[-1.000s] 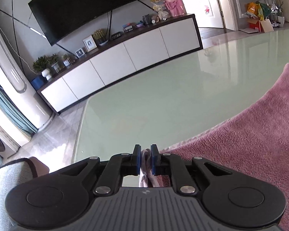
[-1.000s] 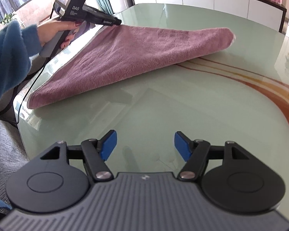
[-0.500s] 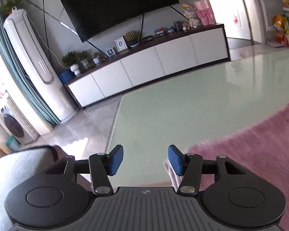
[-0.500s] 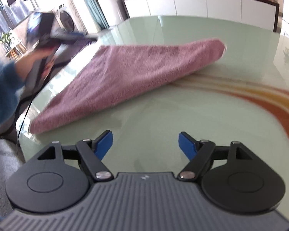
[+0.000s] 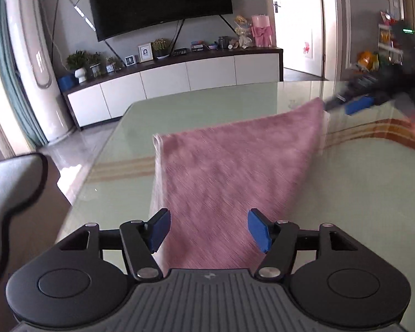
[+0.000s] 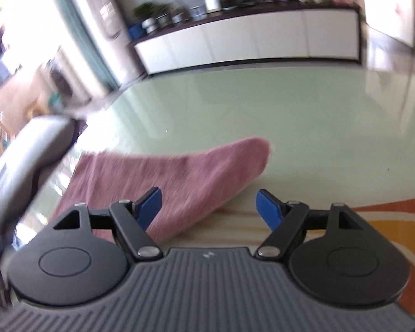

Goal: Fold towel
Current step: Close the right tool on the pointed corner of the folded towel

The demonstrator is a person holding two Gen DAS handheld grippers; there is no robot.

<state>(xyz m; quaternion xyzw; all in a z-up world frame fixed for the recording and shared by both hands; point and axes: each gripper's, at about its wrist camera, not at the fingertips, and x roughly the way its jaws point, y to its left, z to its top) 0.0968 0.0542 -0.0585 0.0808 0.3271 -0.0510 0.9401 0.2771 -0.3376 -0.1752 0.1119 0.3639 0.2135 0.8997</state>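
Over the glass surface [image 5: 373,182] both my fingers hold nothing — left gripper [image 5: 207,231] widening, right gripper [image 6: 209,207] narrowing slightly — so a careless regrasp could drag the folded towel [image 5: 229,171] askew.

One pink towel [image 5: 229,182], one glass table [image 5: 359,182], one television [image 5: 160,0], two grippers: left gripper [image 5: 209,229], right gripper [image 6: 210,207].

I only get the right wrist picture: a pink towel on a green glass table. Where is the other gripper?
Observer: The left gripper hovers over the towel's narrow near end. Its jaws are opening, with nothing pinched.
Operator: Is the towel folded at all?
Observer: It looks so. The left wrist view shows stacked layers along the towel's left edge.
Operator: What is that dark thing cut off at the top of my picture?
Observer: A big dark television, hung on the wall above the white cabinet.
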